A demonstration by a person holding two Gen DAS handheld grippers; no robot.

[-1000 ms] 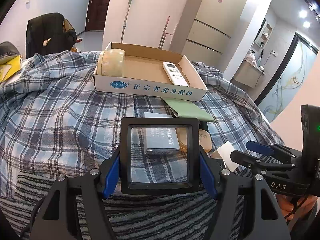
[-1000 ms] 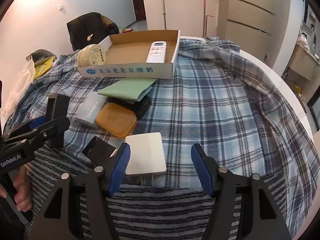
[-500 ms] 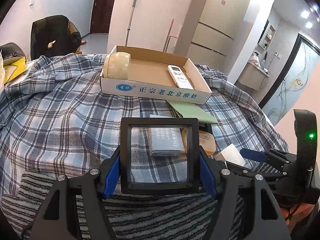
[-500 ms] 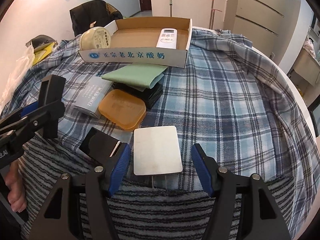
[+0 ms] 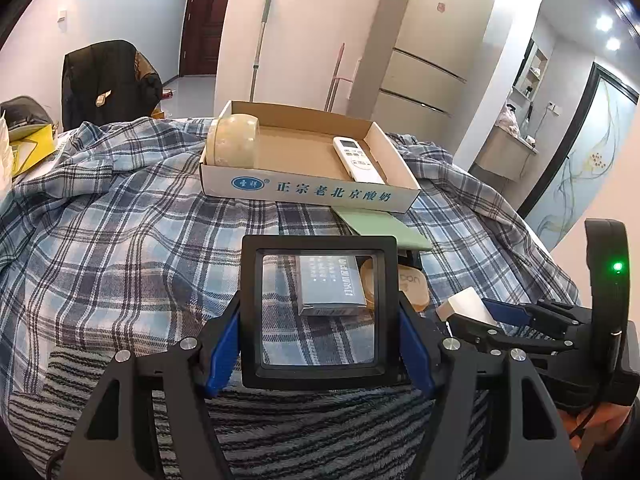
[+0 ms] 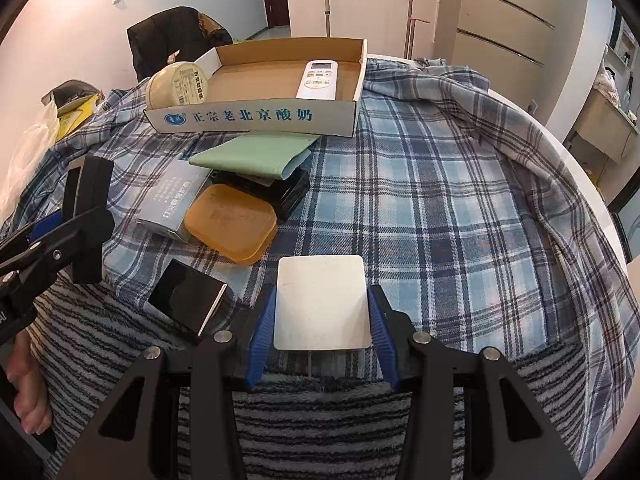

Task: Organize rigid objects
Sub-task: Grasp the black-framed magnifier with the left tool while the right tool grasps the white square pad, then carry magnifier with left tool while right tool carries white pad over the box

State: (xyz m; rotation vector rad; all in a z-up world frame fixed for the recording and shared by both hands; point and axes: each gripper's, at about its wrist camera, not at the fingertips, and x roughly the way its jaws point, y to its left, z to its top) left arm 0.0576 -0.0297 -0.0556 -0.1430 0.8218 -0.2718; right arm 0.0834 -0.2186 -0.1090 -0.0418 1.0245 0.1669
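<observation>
My left gripper is shut on a black-framed square magnifier, held above the plaid cloth; it shows edge-on in the right wrist view. My right gripper is shut on a white flat rectangular box, which also shows in the left wrist view. A cardboard tray at the back holds a white remote and a round cream container. The tray also shows in the left wrist view.
Between grippers and tray lie a green folded cloth on a black box, an orange lid, a grey box and a small black box. A striped towel lies at the near edge.
My right gripper has closed on the white box, from wide open around it. My left gripper still holds the magnifier, and both views have crept a little toward the tray.
</observation>
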